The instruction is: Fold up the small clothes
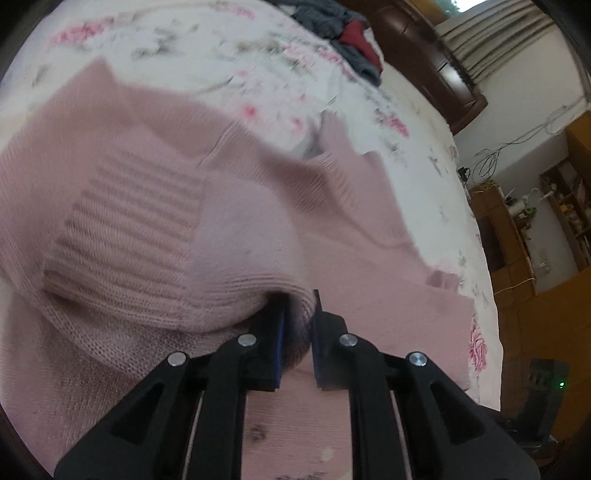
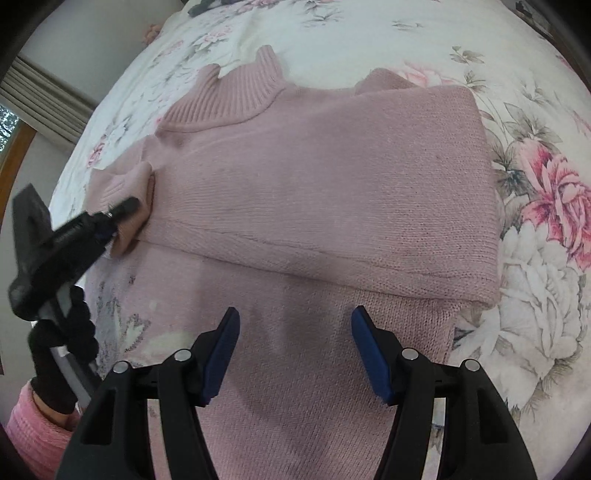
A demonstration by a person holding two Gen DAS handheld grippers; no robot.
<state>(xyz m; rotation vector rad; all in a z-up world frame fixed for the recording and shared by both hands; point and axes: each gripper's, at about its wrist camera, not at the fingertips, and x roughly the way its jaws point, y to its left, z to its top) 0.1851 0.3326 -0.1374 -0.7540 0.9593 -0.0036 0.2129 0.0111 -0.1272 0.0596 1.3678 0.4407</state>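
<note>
- Right gripper: blue-padded fingers spread wide, nothing between them, poised over lower body of pink knit sweater.
- Left gripper: pinching ribbed cuff of sweater sleeve, lifted and bunched at sweater's left edge.
- Sweater flat on floral bedspread, one sleeve folded across chest, collar farthest.
- Beyond: grey-and-red clothes heap on bed.

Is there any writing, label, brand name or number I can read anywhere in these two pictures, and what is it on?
None can be read.
Pink sweater: plain knit, no tag or print in view.
Floral bedspread: flowers only, no words.
Left gripper and right gripper: black, no markings visible.
Shelves at the room's edge: items there are too small and blurred to read.
</note>
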